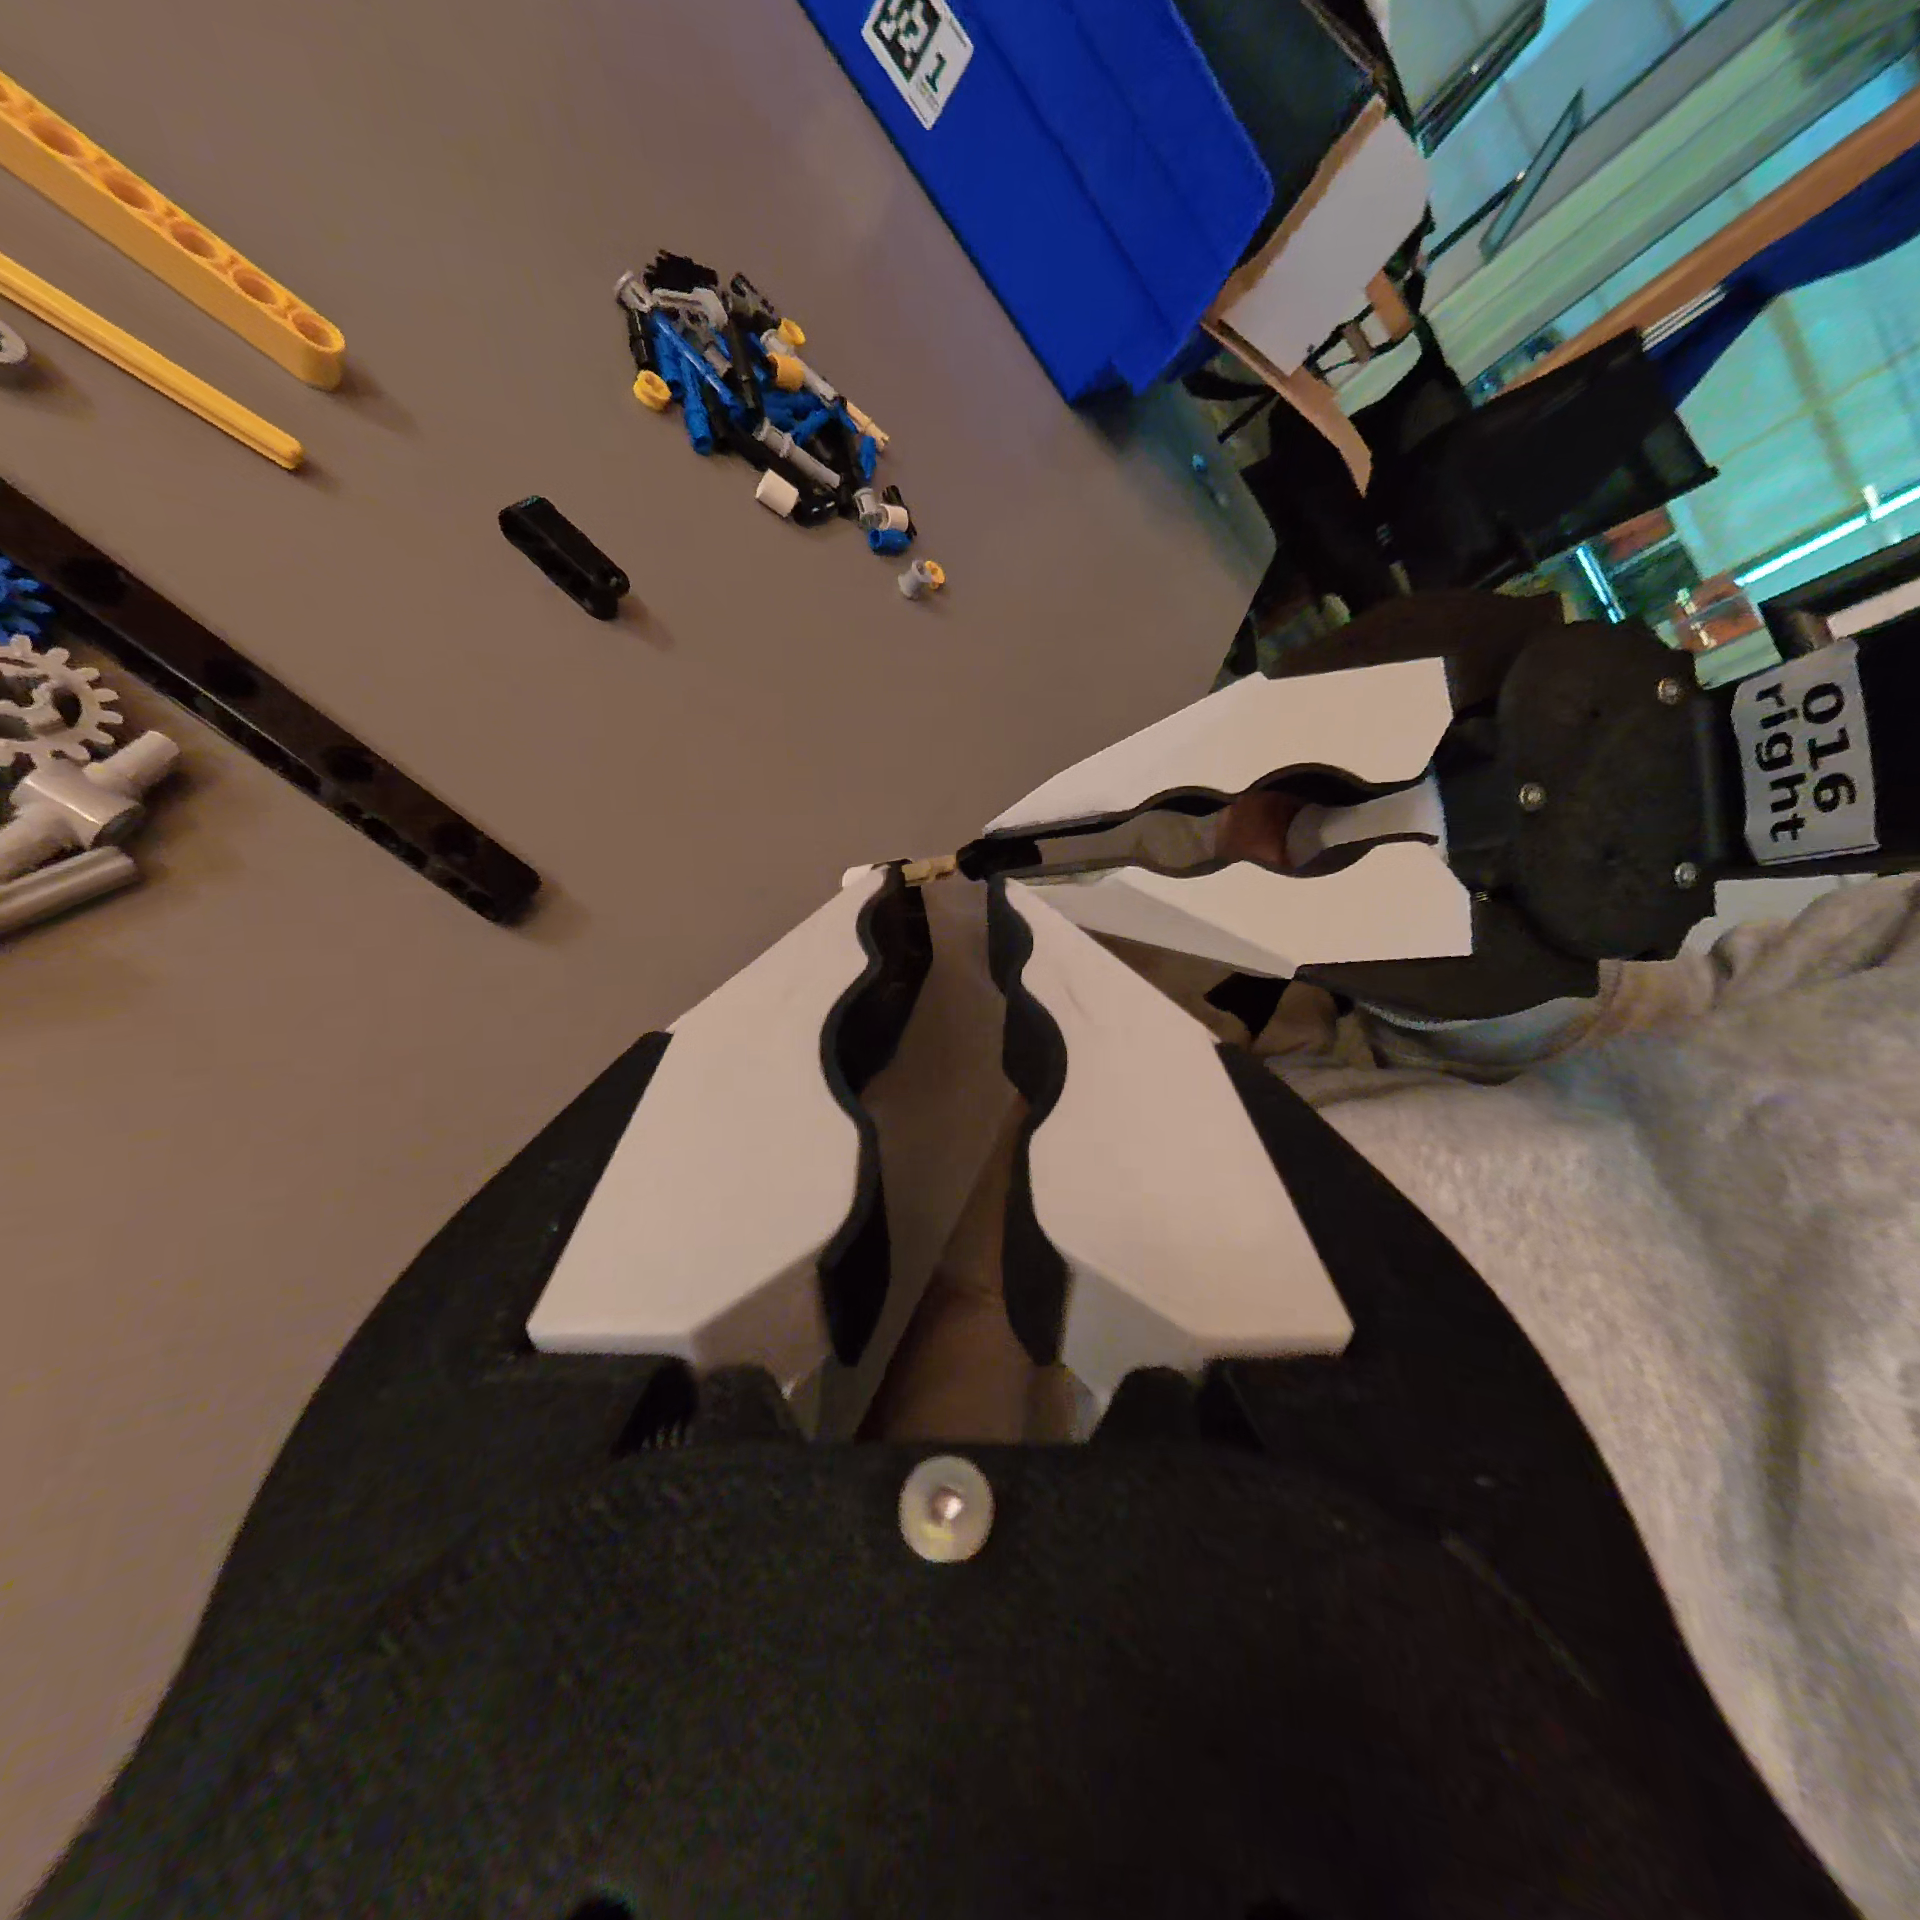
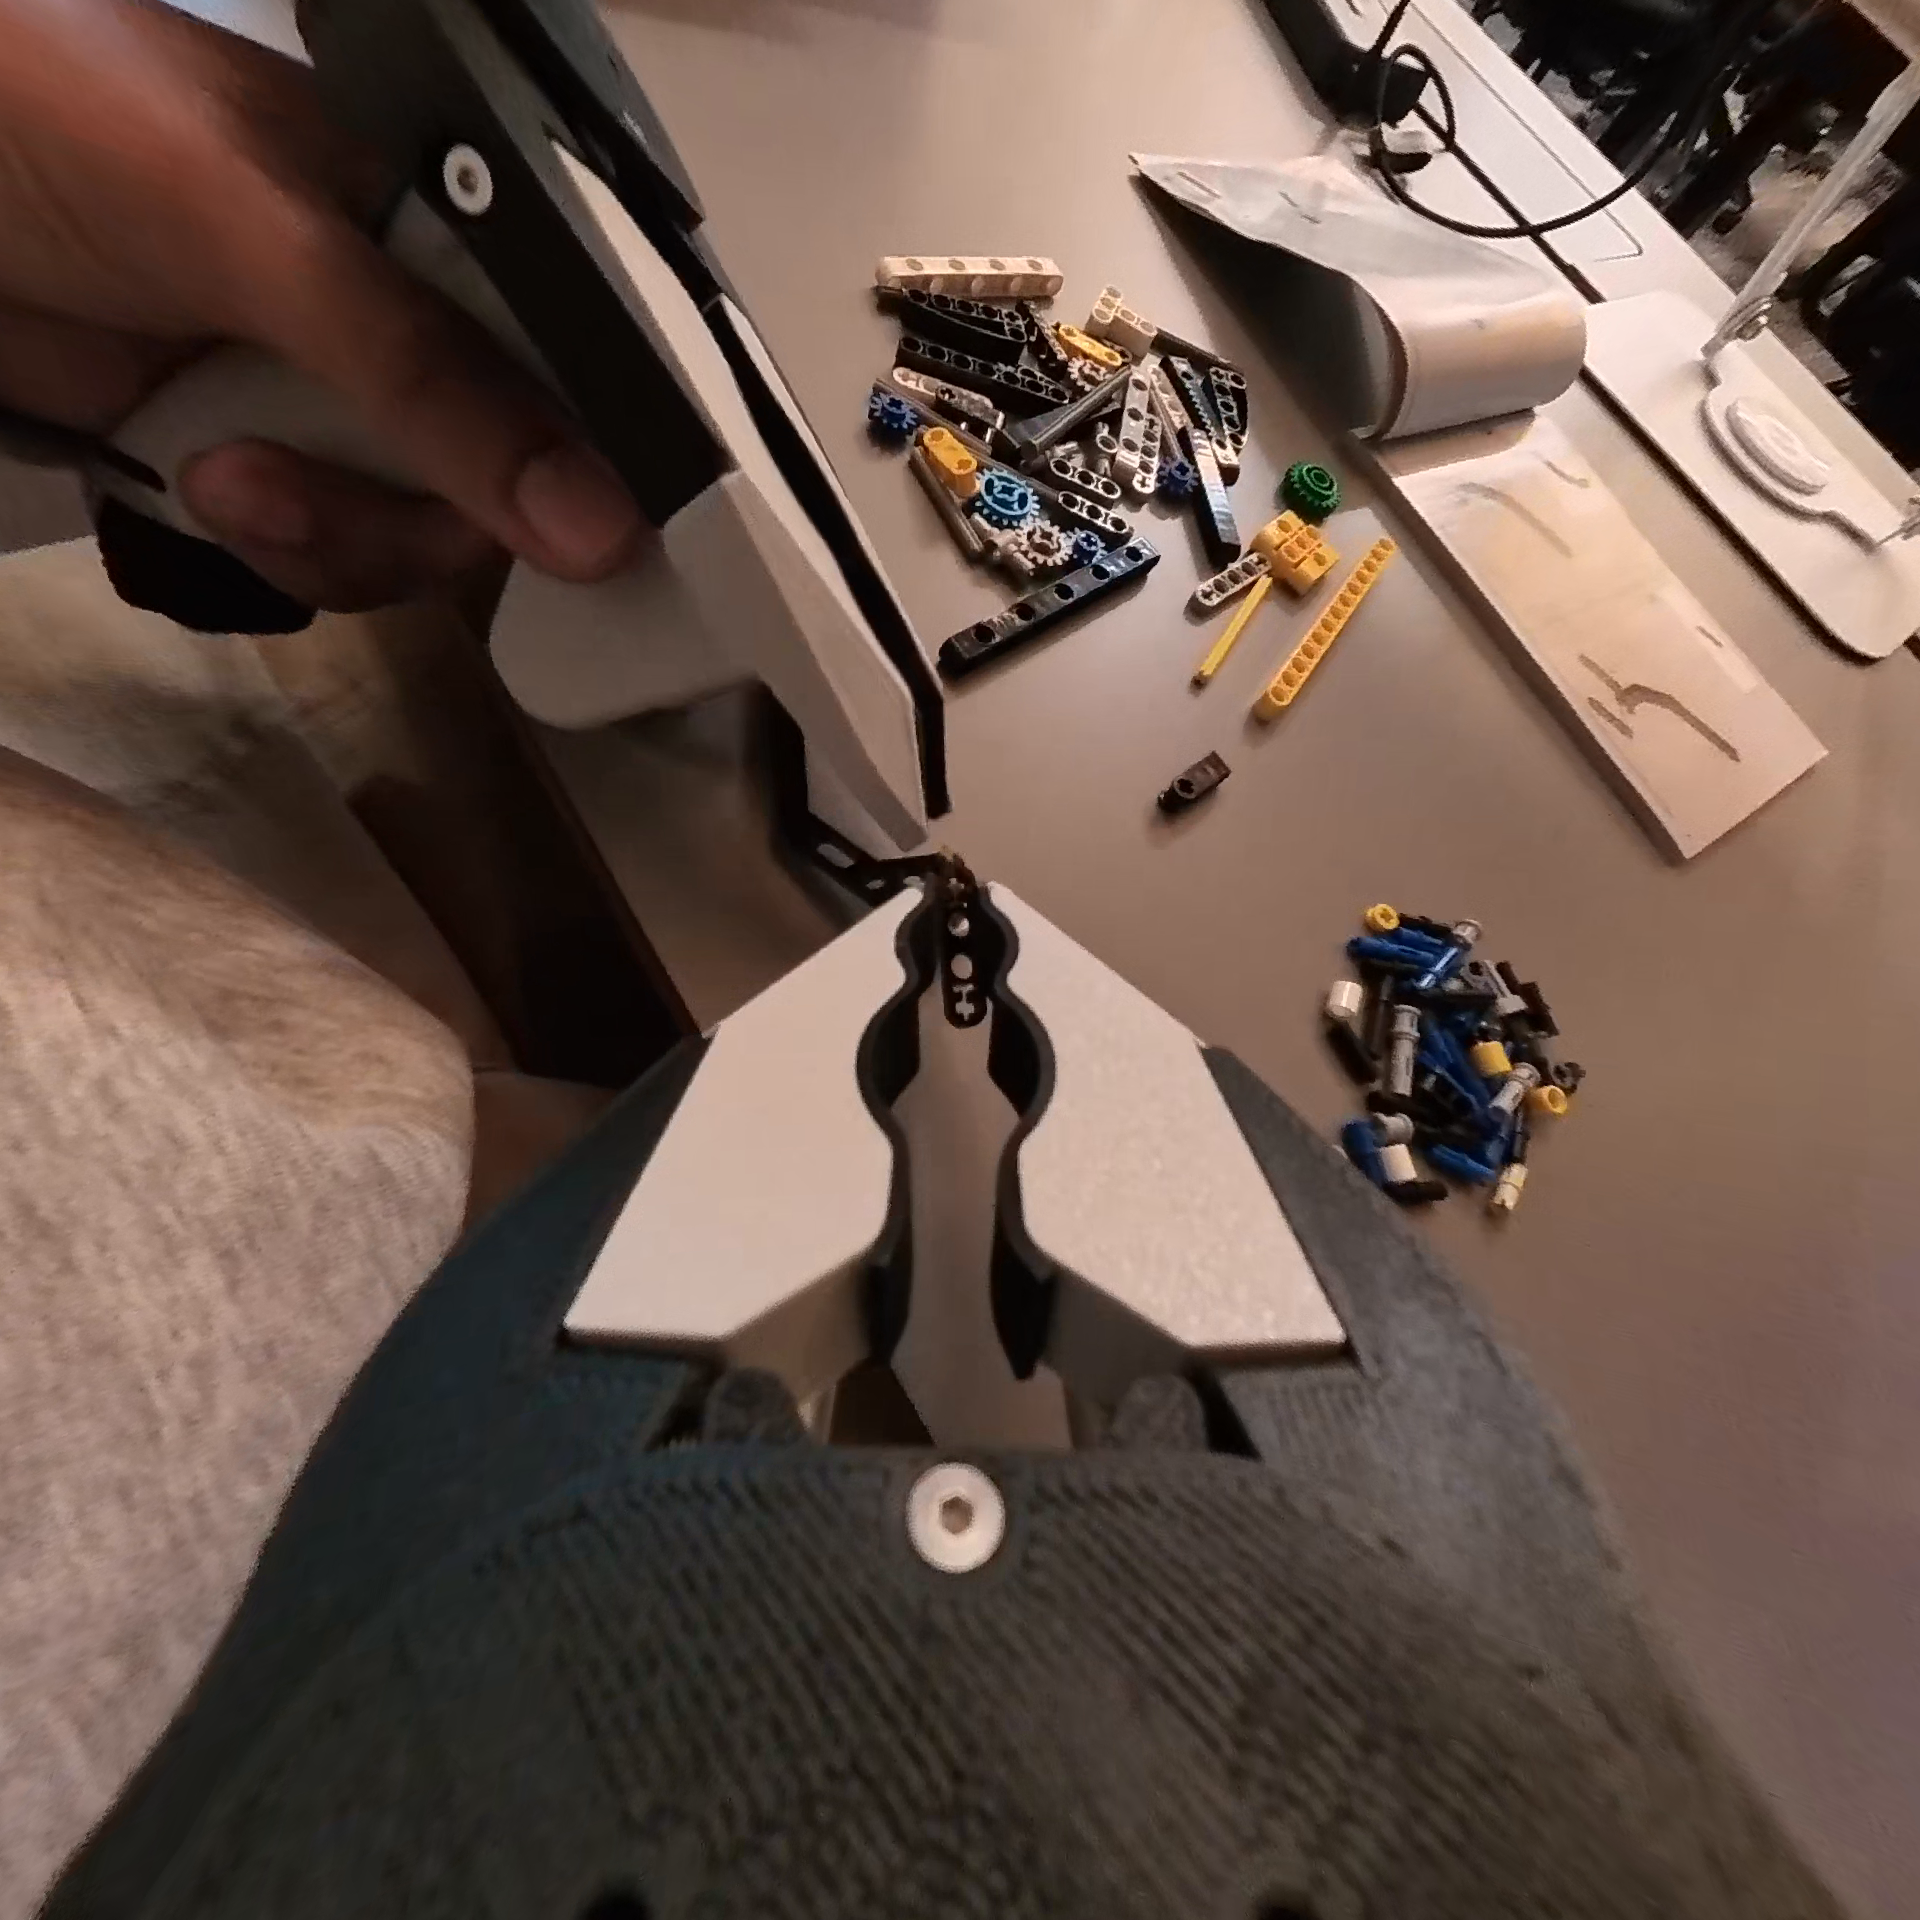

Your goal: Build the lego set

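Note:
My right gripper (image 2: 951, 896) is shut on a thin black beam with holes (image 2: 957, 971), which runs along its jaws and sticks out past the tips. A small tan pin (image 1: 928, 871) sits at the beam's end (image 1: 1000, 856). My left gripper (image 1: 951, 885) has its jaws a narrow gap apart, and the pin lies across its tips against the left pad. In the right wrist view the left gripper (image 2: 935, 805) comes down from the upper left, held by a hand (image 2: 260, 364), with its tips right at the pin (image 2: 951, 860). Both grippers are above the table's near edge.
On the grey table lie a heap of small blue, black and yellow pins (image 1: 758, 395) (image 2: 1455, 1060), a heap of beams and gears (image 2: 1060, 436), a yellow beam (image 1: 166, 229), a yellow axle (image 1: 145, 364), a short black piece (image 1: 561, 556) and a long black beam (image 1: 281, 717). A blue bin (image 1: 1070, 177) and an open booklet (image 2: 1610, 644) lie farther off. The grippers are tip to tip, or close to it.

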